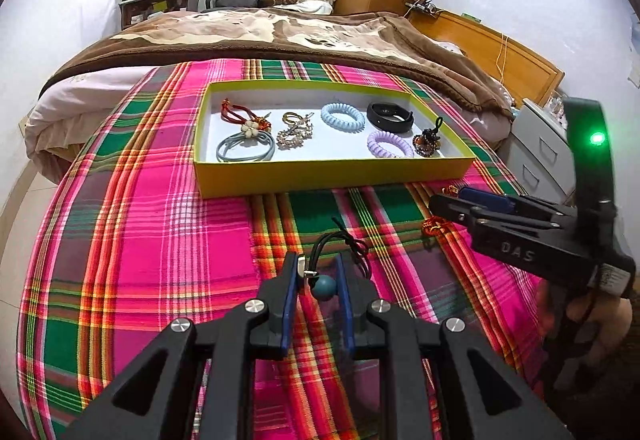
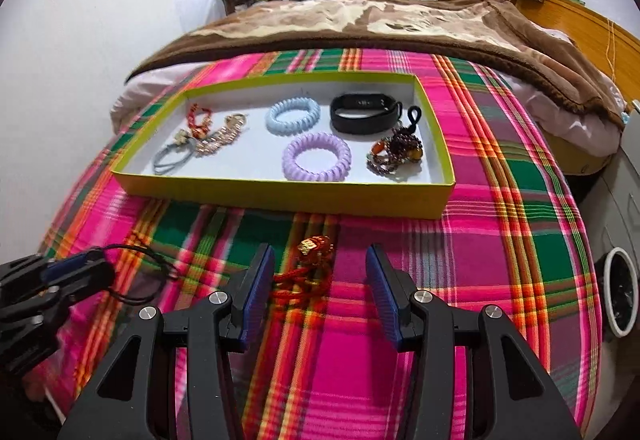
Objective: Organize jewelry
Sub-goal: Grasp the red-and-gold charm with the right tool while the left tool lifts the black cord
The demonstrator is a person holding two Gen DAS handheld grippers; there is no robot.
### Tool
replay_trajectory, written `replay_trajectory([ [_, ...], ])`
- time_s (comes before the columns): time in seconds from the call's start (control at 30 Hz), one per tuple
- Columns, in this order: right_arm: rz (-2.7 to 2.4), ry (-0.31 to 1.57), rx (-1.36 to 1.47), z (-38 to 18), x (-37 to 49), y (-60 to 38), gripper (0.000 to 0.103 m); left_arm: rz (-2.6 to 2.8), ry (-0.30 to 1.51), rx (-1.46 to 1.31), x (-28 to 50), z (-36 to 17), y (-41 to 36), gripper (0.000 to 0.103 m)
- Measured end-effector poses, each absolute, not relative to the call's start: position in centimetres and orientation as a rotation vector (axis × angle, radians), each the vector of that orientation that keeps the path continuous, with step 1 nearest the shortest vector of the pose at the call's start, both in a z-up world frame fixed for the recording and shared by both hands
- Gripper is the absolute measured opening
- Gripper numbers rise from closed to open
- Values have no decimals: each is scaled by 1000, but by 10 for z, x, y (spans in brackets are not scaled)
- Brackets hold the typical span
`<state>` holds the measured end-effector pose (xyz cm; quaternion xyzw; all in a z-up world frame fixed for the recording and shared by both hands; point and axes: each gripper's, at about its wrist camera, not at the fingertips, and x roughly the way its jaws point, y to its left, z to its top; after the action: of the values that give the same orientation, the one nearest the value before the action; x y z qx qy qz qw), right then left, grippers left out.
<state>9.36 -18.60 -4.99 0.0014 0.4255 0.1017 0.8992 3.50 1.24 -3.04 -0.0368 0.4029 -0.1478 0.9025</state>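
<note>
Left wrist view: our left hand-held gripper (image 1: 318, 274) is partly closed around a black cord hair tie (image 1: 340, 252). Our right hand-held gripper (image 2: 320, 272), wide open, straddles a red knotted bracelet (image 2: 306, 272); next, close, then carry to the yellow tray (image 2: 280, 195).

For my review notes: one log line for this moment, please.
left hand-held gripper: around black hair tie | right hand-held gripper: open over red bracelet | tray: seven items

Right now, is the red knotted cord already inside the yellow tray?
No, the red knotted cord lies on the plaid cloth in front of the yellow tray, between the open right tool's fingers.
</note>
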Motion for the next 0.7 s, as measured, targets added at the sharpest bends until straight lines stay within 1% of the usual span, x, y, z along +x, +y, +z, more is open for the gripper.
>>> replay_trajectory([
  [0.27, 201, 902, -36, -56, 102, -178, 48, -287, 838, -91, 38, -32, 20, 19],
  [0.33, 204, 901, -39, -56, 102, -177, 30, -289, 836, -92, 38, -32, 21, 19],
  [0.37, 199, 902, -46, -56, 102, -176, 18, -288, 838, -91, 39, -32, 21, 19],
  [0.53, 194, 905, -45, -56, 103, -176, 15, -290, 840, -93, 39, -33, 21, 19],
  [0.6, 192, 906, -42, -56, 102, -177, 11, -290, 839, -94, 38, -32, 21, 19],
  [0.7, 206, 907, -37, -57, 100, -178, 10, -288, 838, -92, 38, -32, 22, 19],
])
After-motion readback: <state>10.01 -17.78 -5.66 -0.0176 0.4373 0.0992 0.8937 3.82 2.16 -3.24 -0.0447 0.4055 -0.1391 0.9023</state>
